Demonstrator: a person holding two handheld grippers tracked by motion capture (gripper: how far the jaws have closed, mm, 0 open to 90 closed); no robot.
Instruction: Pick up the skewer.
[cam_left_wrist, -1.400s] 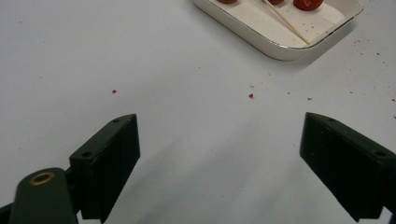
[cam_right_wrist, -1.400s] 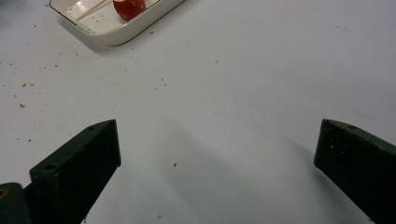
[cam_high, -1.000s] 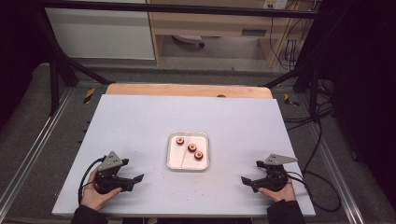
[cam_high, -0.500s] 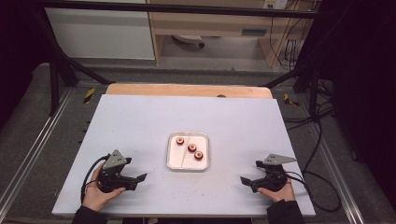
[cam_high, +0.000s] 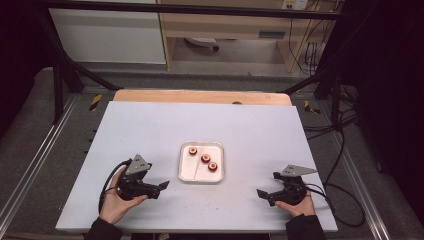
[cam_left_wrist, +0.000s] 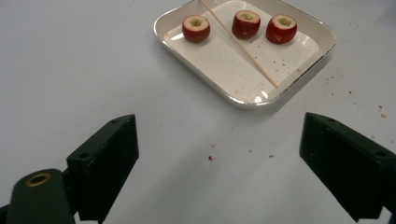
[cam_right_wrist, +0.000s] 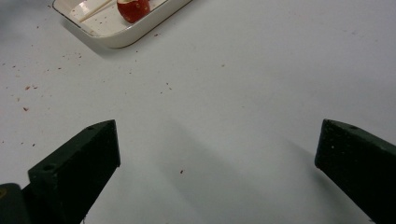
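tray (cam_high: 201, 176) with three red fruits (cam_left_wrist: 245, 24); both grippers' jaws apart, empty.

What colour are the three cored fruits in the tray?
Red skin with pale, hollowed centres; the fruits lie in the white tray, clearest in the left gripper view.

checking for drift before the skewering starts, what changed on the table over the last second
The left tongs moved forward and inward, toward the white tray, with their jaws wide open and nothing taken hold of. The right tongs stayed near the table's front edge, also open and empty. The tray, its three red fruit pieces and the wooden stick lie as before.
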